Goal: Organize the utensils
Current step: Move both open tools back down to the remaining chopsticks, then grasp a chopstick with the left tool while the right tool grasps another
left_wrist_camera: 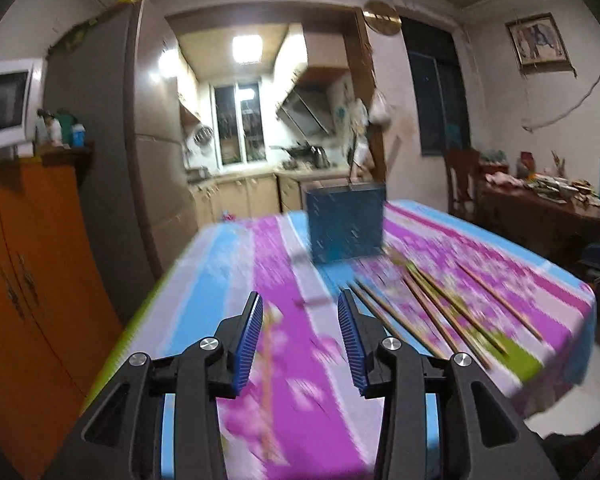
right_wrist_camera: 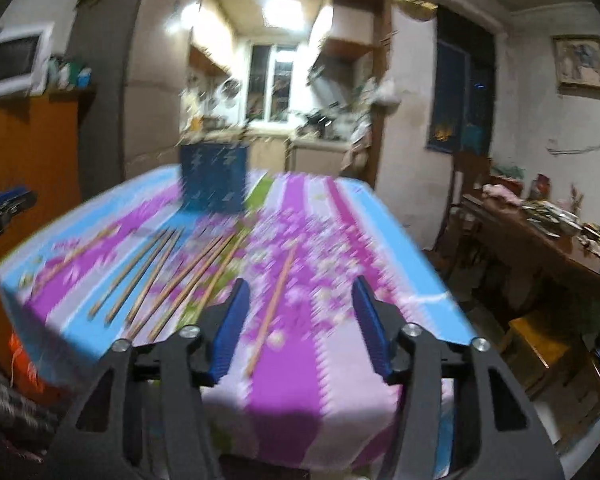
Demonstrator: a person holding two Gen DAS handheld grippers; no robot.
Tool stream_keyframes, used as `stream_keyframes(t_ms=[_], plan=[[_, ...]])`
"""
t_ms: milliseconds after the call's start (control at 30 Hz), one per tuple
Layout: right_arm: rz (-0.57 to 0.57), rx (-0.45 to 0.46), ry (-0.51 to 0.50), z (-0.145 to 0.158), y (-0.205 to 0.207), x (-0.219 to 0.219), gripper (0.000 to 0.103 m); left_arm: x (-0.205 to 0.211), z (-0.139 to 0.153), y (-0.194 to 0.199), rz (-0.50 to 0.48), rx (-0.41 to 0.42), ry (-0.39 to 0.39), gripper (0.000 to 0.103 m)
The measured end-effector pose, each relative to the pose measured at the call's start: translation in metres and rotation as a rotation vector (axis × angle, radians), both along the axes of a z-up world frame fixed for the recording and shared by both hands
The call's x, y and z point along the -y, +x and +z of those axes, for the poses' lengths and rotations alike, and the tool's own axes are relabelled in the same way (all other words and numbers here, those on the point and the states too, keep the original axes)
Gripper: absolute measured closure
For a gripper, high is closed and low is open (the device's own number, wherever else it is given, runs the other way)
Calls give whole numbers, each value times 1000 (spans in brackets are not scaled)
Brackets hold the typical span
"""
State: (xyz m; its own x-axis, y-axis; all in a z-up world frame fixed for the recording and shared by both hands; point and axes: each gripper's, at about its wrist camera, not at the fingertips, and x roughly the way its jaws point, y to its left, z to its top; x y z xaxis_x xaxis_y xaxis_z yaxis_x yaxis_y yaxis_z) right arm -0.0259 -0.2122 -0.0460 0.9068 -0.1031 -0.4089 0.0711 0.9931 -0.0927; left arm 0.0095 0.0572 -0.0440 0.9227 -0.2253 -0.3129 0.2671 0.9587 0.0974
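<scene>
Looking from the left wrist, the left tongs (left_wrist_camera: 300,300) are open and empty over the worktop (left_wrist_camera: 236,256), with chopsticks (left_wrist_camera: 440,312) lying toward its right edge and a blue holder (left_wrist_camera: 346,224) near the far edge. From the right wrist, the right tongs (right_wrist_camera: 300,284) are open too, one chopstick (right_wrist_camera: 274,304) lying below them, so picking it up looks next.

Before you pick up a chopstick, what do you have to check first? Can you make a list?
1. Left hand-held gripper open with nothing in it: ok.
2. Right hand-held gripper open with nothing in it: ok.
3. Chopsticks lying flat on the table, easy to see: ok.
4. One chopstick lying apart from the rest, just ahead of the right hand-held gripper: ok.
5. Blue holder standing upright at the back of the table: ok.
6. Room left inside the holder: cannot tell, its top is blurred.
</scene>
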Motion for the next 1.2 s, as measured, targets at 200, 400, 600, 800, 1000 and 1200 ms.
stream_keyframes(t_ms=[200, 400, 600, 800, 1000, 1200], plan=[[108, -31, -40, -28, -2, -44, 75, 25, -47, -17, -22, -84, 49, 67], [183, -41, -55, -41, -1, -74, 83, 50, -58, -32, -62, -52, 115, 69], [185, -75, -19, -41, 2, -73, 86, 44, -55, -35, -3, -20, 132, 69], [177, -96, -11, -41, 10, -76, 86, 28, -56, -32, 55, -46, 100, 69], [145, -145, 5, -46, 29, -71, 86, 11, -58, -31, 96, -57, 89, 69], [136, -187, 33, -59, 48, -69, 86, 1, -62, -31, 127, -71, 88, 68]])
